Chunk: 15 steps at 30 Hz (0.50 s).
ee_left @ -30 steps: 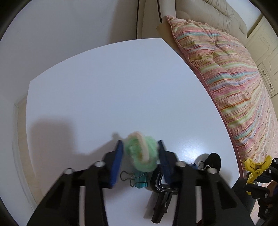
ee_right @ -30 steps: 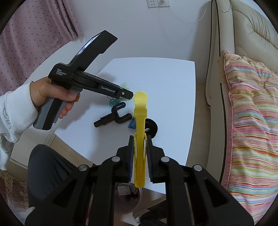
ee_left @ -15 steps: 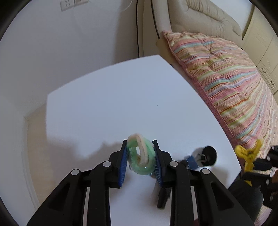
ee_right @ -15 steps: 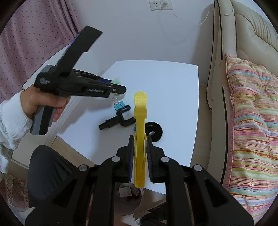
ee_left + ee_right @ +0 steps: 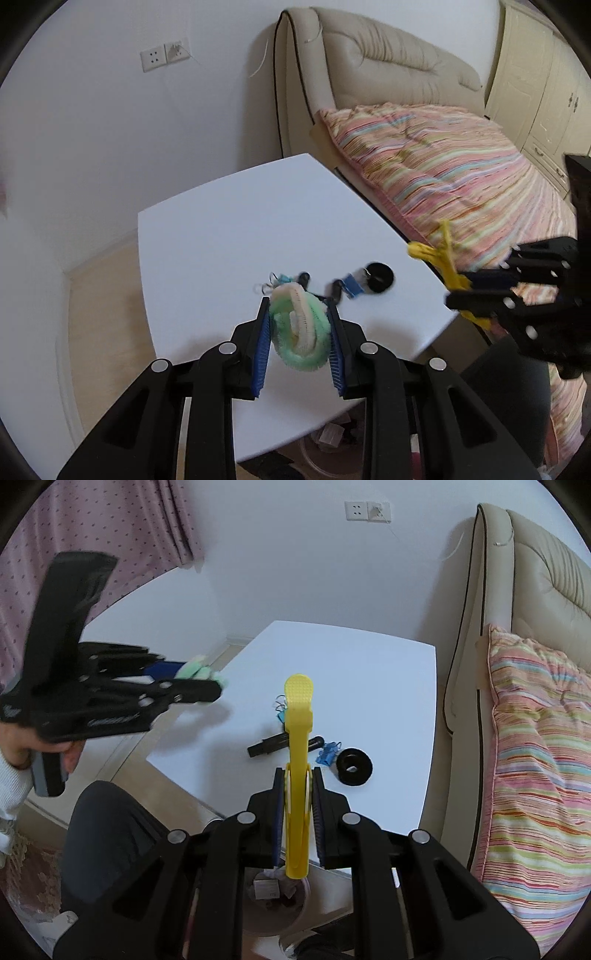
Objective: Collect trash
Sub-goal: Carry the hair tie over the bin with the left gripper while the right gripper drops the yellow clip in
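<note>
My left gripper (image 5: 298, 334) hangs level above the table's (image 5: 229, 236) near edge, clenching a fuzzy coil (image 5: 301, 328); my right gripper (image 5: 298, 814) clamps a yellow clip (image 5: 297, 760) pointing forward.

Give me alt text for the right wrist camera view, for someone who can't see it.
The right gripper is clamped on a yellow plastic clip above a bin by a white table. The left gripper holds a green fuzzy bundle.
</note>
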Tool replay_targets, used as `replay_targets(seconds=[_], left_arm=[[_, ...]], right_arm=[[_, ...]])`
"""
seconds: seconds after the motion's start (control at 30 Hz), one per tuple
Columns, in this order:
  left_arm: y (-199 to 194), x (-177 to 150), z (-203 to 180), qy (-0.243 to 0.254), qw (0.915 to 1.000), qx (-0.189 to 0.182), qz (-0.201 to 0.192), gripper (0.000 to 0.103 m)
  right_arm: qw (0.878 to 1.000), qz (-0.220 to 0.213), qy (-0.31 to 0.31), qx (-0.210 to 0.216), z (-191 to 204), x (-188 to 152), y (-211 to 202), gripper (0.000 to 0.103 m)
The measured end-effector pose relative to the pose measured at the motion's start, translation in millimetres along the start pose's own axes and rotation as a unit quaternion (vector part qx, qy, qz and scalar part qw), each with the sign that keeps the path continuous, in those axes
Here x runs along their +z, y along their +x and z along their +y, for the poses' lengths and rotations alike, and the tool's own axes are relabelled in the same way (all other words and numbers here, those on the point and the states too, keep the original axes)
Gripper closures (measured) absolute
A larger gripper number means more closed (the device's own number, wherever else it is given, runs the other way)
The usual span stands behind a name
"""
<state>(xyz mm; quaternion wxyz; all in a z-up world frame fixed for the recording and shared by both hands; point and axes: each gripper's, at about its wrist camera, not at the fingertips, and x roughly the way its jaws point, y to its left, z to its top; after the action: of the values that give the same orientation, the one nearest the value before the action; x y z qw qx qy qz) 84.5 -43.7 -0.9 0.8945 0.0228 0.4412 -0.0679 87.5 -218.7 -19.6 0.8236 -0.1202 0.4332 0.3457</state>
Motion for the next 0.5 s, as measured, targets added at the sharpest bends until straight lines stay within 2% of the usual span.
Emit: replay_targets(seconds=[0.27,0.5], left_arm=[[-28,-40,-20,0.002,0.9998,-0.010,-0.015,0.076],[-36,-71,-27,-0.013,0.9996,-0.016,-0.021,0.076]], right_arm=[[1.000,-0.004,-0.014,0.012,19,-15,-9,0.090],[1.000,-0.001,-0.022,0.018,36,-32,-13,0.090]])
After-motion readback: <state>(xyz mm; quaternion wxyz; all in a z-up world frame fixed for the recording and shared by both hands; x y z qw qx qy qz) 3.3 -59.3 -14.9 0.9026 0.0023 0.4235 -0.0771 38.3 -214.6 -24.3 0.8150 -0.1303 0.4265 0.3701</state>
